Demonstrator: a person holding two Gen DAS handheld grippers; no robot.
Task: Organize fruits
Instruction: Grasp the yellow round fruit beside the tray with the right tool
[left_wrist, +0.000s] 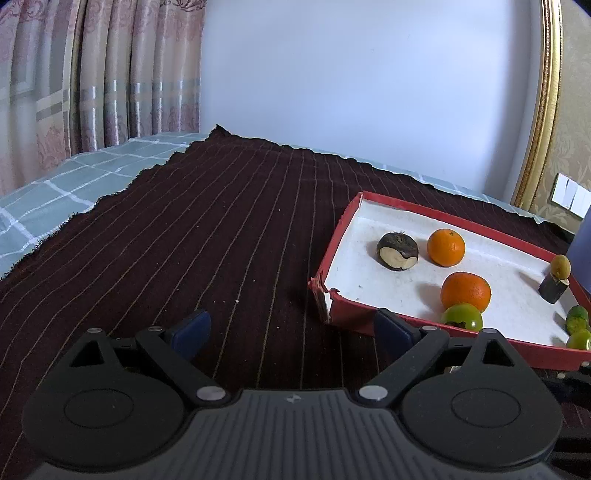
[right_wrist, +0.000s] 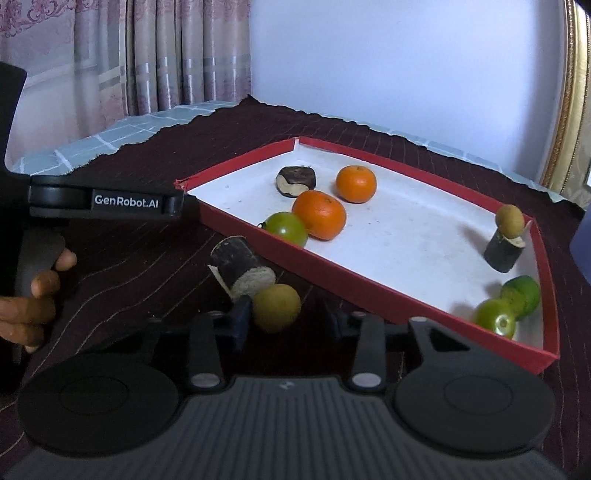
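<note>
A red tray (right_wrist: 369, 291) with a white floor (left_wrist: 406, 291) holds two oranges (right_wrist: 319, 214) (left_wrist: 466, 291), a dark water chestnut (right_wrist: 295, 180) (left_wrist: 397, 250), green fruits (right_wrist: 286, 228) (left_wrist: 461, 317), a dark cane stub (right_wrist: 502, 253) and a longan (right_wrist: 509, 220). Outside the tray lie a cane piece (right_wrist: 240, 266) and a tan longan (right_wrist: 276, 308). My right gripper (right_wrist: 290, 319) is open, with the longan between its fingers, close to the left pad (right_wrist: 242, 317). My left gripper (left_wrist: 291, 328) is open and empty over the cloth, left of the tray.
A dark striped cloth (left_wrist: 207, 229) covers a checked green bedsheet (left_wrist: 74, 184). Curtains and a white wall stand behind. The left gripper's body (right_wrist: 107, 201) and the hand holding it show at the left of the right wrist view.
</note>
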